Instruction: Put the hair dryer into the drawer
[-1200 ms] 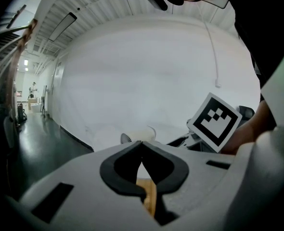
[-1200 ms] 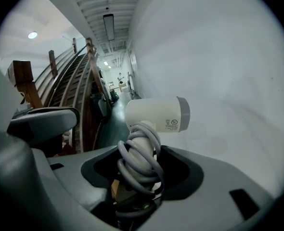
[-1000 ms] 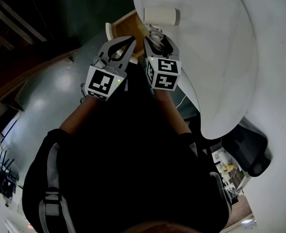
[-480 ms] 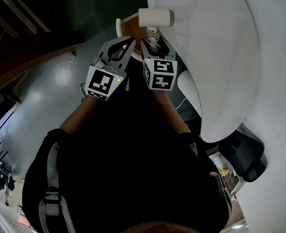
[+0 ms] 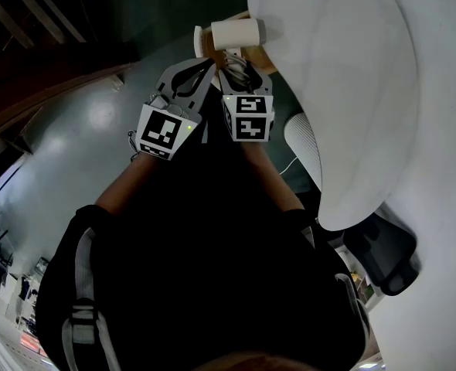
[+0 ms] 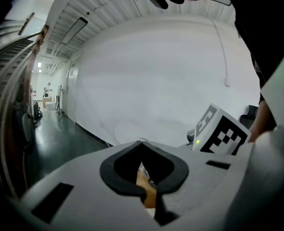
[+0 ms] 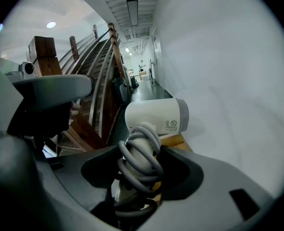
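The right gripper (image 7: 141,152) has its fingers clamped on the handle of the hair dryer (image 7: 156,115); the grey cord (image 7: 141,163) is wound round that handle in several loops, so the pads press on cord and handle together and the jaws stand fairly wide; the dryer's white barrel sits crosswise just beyond the fingertips, its grey-ringed end to their right and a small printed label on the side that faces back toward the fingers. Under the barrel, just past the fingertips, lies a pale wooden edge (image 7: 174,139); whether it belongs to the drawer I cannot tell. In the head view the hair dryer (image 5: 238,32) sits beyond the tips of the right gripper (image 5: 239,59); the left gripper (image 5: 209,63) lies just beside it on its left, the two close together. The left gripper (image 6: 142,142) has its fingers pressed together at the tips with nothing pinched; through the gap behind the tips a bit of wood (image 6: 146,186) shows. To the right of the right fingers runs a white wall (image 7: 228,81); to their left a wooden stair rail (image 7: 106,76) climbs; a dark glossy floor (image 5: 81,145) spreads left of the left fingers.
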Demonstrator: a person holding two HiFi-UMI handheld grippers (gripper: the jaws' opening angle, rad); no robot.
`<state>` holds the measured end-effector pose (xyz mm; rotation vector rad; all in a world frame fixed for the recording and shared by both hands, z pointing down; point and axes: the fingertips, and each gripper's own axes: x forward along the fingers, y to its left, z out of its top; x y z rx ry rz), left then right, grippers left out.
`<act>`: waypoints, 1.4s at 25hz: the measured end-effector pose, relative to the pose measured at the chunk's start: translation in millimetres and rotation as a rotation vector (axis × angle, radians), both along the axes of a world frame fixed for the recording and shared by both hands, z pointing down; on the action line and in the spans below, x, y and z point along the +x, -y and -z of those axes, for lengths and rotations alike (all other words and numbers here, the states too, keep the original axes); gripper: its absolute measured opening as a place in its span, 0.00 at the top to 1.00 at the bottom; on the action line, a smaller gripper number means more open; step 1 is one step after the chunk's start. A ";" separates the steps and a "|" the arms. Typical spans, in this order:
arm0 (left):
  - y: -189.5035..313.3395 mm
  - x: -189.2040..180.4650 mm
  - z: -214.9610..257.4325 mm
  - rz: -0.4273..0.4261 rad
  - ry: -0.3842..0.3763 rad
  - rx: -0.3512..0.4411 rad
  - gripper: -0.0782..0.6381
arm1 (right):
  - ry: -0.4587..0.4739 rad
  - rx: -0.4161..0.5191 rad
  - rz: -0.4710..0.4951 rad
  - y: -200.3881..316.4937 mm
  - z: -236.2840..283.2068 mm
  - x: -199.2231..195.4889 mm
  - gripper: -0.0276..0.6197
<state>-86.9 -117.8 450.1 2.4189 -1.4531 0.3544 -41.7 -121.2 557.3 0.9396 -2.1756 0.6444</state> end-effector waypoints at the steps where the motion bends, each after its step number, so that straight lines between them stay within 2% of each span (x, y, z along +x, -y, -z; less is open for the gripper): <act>1: -0.5 -0.6 -0.1 0.004 0.001 -0.001 0.88 | -0.004 -0.008 0.009 -2.5 -3.0 -0.9 0.55; 19: -0.6 -1.1 -14.6 0.021 -0.002 -0.035 0.88 | -0.097 -0.198 0.081 -32.8 -62.7 11.1 0.55; 29: 10.2 -7.2 -30.7 0.036 0.007 -0.066 0.88 | -0.158 -0.263 0.090 -19.0 -102.5 21.3 0.55; 35: 13.4 -10.6 -55.5 0.015 0.030 -0.103 0.88 | -0.189 -0.286 0.078 -11.5 -125.2 22.5 0.55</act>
